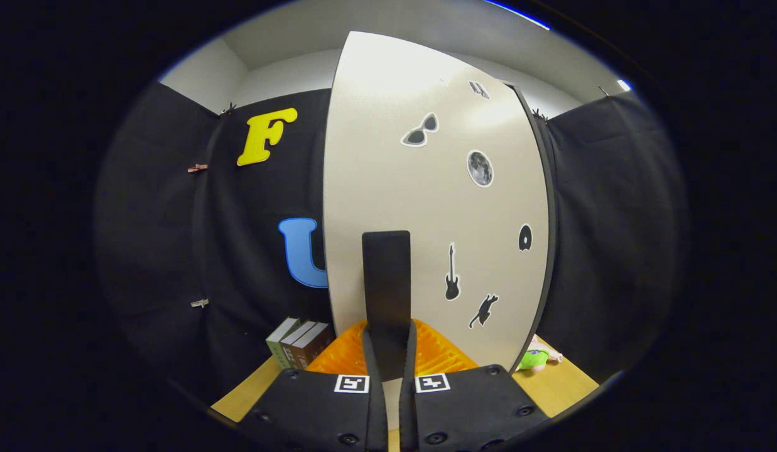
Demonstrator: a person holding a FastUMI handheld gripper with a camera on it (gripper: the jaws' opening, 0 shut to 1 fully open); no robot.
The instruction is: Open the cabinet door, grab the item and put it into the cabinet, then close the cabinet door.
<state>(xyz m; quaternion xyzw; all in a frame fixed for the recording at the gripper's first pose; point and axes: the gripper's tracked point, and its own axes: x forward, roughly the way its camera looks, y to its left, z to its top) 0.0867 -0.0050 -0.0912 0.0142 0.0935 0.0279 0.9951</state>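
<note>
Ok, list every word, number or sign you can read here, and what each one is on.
None can be read.
On the cabinet door: picture stickers, no words.
On the book spines: print too small to read.
On the claw: square markers, coded patterns, no text.
The claw's fingers pinch the door's dark handle.

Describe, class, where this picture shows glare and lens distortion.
Gripper view: glare washes out the top of the cabinet door; fisheye bends its straight edges into curves; the gripper, its fingers shut on the dark handle, stays sharp, while the green toy beyond looks small and soft.
</note>
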